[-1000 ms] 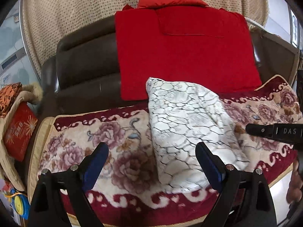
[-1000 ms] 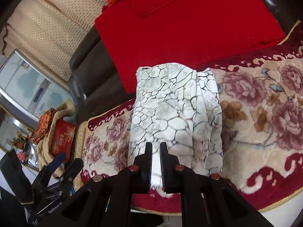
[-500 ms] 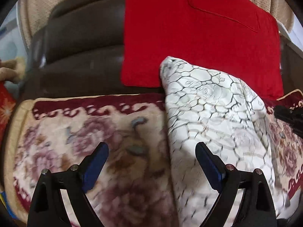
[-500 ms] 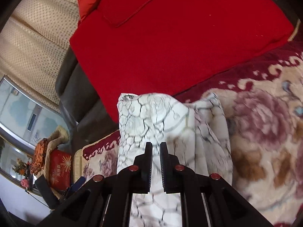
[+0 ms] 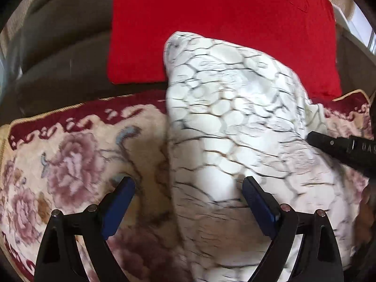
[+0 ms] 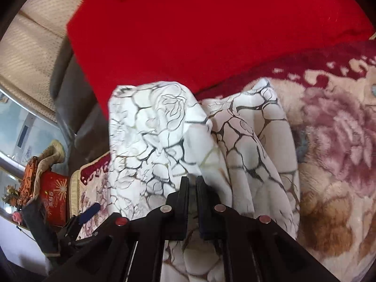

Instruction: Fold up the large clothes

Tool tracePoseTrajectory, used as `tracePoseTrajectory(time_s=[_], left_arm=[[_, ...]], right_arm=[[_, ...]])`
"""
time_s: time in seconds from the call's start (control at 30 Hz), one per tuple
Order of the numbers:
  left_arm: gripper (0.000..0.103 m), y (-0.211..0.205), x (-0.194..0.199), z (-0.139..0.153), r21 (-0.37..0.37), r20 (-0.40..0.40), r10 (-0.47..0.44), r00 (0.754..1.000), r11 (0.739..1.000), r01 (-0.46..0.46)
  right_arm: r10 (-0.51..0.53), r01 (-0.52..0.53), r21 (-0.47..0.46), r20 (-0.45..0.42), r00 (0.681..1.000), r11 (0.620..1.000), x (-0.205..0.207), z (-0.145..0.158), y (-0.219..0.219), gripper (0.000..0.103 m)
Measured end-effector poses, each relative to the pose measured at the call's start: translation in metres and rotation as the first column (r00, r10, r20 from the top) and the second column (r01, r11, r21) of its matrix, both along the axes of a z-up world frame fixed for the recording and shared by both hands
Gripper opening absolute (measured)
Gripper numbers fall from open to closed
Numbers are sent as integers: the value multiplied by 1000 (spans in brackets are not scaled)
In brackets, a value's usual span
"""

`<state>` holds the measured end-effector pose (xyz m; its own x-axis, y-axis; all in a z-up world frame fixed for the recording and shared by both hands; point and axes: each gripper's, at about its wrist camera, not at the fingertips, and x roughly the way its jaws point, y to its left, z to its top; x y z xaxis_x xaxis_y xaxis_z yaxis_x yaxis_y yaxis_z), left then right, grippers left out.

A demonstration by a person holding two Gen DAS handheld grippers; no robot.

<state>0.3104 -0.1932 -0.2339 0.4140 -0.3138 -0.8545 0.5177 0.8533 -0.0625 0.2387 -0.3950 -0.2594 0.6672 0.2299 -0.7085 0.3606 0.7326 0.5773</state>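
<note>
A white garment with a dark crackle print lies folded lengthwise on a flowered sofa cover, its far end against a red cushion. The left gripper hovers wide open, straddling its near left edge — empty, seemingly poised to pinch. The right gripper is nearly closed over the cloth — holding nothing.

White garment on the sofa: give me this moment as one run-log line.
garment: folded strip on floral cover | left claw: open, astride its left edge | right claw: shut, empty, over garment
</note>
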Motion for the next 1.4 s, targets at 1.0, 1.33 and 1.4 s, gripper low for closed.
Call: tracePoseTrajectory(time_s=[1.0,1.33,1.4], left_arm=[[93,-15,-27,20,96,86,91,992,990,-99],[93,9,-48,27,127,283,118,952,979,-159],[93,11,-49,12,138,268,115,957,978,-156]], right_arm=[[298,-297,-20,94,950,955,-53,29,26,14],[196,-189,-58,149,969,980,-61,47,12,14],[187,-181,-62,109,976,982,-58,41,16,14]])
